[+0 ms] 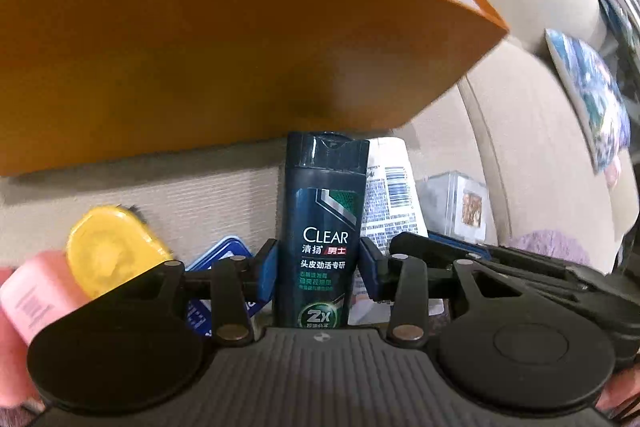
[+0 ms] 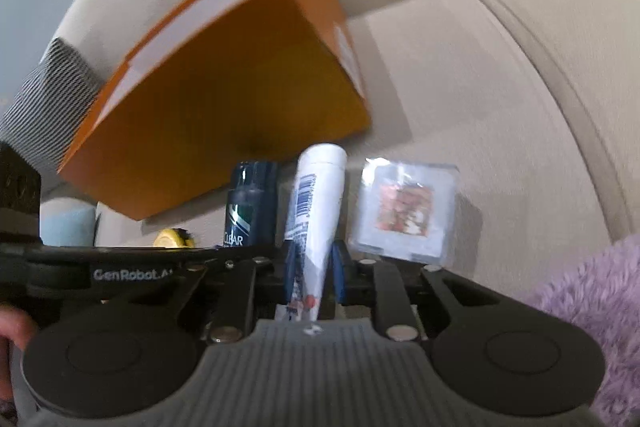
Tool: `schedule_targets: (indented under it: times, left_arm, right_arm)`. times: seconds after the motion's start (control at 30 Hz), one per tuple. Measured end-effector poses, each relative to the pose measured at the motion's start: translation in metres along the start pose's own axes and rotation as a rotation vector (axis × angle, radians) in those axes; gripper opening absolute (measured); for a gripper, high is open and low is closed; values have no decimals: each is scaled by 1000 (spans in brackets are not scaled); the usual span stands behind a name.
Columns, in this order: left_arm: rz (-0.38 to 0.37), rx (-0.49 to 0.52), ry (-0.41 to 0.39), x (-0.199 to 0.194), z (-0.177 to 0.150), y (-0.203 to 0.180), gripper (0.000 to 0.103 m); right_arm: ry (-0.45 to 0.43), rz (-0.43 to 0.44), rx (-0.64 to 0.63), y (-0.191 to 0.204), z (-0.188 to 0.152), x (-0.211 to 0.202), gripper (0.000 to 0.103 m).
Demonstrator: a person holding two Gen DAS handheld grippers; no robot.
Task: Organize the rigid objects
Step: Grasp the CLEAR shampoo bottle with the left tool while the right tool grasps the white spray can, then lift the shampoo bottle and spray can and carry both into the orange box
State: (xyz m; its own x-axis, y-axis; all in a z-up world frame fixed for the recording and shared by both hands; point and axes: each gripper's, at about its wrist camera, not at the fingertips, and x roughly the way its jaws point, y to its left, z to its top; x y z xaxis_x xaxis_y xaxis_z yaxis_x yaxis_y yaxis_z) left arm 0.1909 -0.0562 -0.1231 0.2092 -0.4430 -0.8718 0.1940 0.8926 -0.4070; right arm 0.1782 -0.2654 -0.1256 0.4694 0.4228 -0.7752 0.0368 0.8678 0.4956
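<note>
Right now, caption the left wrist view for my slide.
Left hand-held gripper clamps a dark CLEAR shampoo bottle before an orange box on a beige sofa.

Black claw (image 2: 313, 273) linkages, blue pads (image 1: 267, 269) (silver rivets), "GenRobot" lettering.

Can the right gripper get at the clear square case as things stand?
Probably not yet: the right gripper is shut on the white tube. The clear square case lies just right of it, nothing covering it.
</note>
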Motion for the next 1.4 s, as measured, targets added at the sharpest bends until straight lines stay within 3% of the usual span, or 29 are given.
schedule_targets:
  times: [0.17, 0.47, 0.87, 1.13, 1.4]
  left_arm:
    - [1, -52, -32, -9, 0, 8, 47]
    - [-20, -99, -36, -7, 1, 22, 46]
    - [9, -108, -81, -26, -6, 20, 46]
    - [-32, -93, -175, -58, -24, 14, 45]
    - [-92, -80, -282, -95, -30, 10, 45]
  right_arm:
    - [22, 30, 13, 0, 8, 14, 21]
    - [-25, 78, 9, 7, 25, 28, 24]
    - [-47, -9, -170, 34, 13, 34, 23]
    - [-96, -13, -150, 36, 8, 3, 22]
    - [-176, 7, -215, 68, 6, -45, 22]
